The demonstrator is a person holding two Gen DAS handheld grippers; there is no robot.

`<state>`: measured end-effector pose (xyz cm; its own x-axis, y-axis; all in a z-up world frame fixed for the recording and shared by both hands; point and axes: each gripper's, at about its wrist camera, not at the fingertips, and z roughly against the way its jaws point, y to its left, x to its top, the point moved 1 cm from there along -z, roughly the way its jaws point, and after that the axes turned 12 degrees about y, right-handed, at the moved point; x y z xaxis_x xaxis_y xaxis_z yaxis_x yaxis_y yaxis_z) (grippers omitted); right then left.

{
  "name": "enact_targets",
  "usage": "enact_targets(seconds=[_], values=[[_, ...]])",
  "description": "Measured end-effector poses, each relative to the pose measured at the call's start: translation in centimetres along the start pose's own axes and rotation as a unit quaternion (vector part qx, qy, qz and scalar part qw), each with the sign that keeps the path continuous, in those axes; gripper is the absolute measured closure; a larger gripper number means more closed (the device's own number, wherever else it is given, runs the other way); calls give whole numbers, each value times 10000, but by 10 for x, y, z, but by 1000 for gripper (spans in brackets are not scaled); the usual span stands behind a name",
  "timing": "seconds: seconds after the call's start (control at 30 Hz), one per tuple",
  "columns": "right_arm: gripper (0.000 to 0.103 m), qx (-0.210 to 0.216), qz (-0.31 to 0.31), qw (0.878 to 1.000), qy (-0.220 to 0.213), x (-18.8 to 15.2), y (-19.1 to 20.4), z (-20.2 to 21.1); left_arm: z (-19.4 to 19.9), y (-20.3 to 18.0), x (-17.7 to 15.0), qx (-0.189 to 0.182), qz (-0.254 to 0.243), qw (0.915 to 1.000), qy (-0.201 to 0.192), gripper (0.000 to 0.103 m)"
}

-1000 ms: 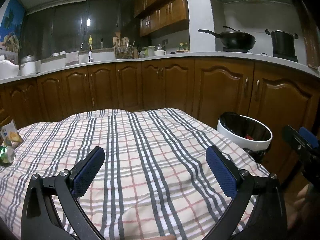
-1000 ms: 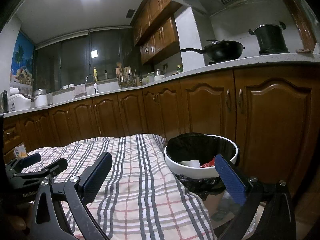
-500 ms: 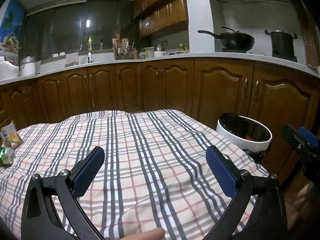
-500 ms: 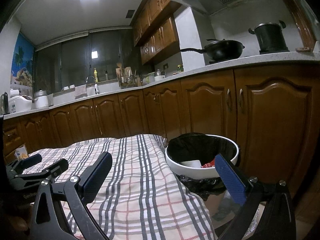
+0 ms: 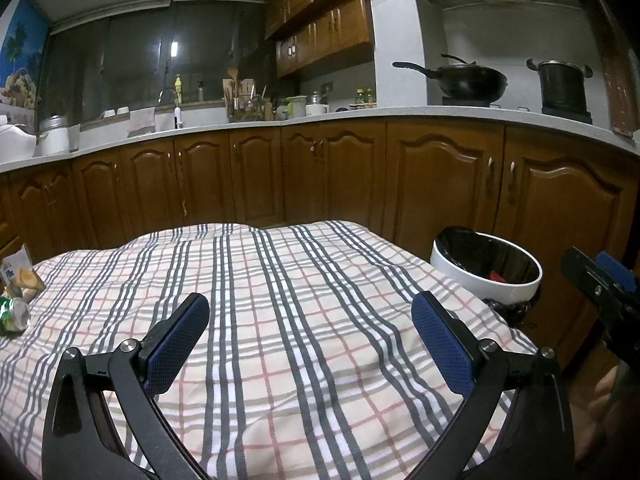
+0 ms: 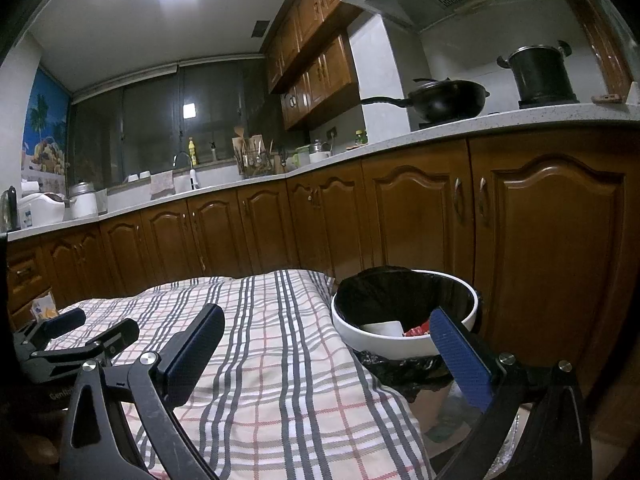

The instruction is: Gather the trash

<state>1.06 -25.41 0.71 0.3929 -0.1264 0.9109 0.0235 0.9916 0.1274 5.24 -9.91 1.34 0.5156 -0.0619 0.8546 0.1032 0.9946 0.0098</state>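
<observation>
Currently, both tongs are spread wide and nothing is held in either. The left tongs (image 5: 310,340) are poised over the plaid-covered bench (image 5: 280,300), with the trash — a crushed green can (image 5: 14,314) and a small snack packet (image 5: 22,276) — lying well off to their left at the bench's edge. The right tongs (image 6: 328,354) are held just before the white bin (image 6: 404,346), lined with a black bag, beside the bench's right end; paper and red scraps are seen inside.

Crushed green can (image 5: 14,314), snack wrappers (image 5: 22,276) (table's left edge), lined white bin (image 5: 486,268)
</observation>
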Motion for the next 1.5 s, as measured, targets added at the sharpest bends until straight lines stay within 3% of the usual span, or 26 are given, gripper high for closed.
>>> enact_targets(seconds=[1.5], values=[[0,13,-27,10000,-18,3,14,4,-2,5,-2,-45,-85,9999,49,0]])
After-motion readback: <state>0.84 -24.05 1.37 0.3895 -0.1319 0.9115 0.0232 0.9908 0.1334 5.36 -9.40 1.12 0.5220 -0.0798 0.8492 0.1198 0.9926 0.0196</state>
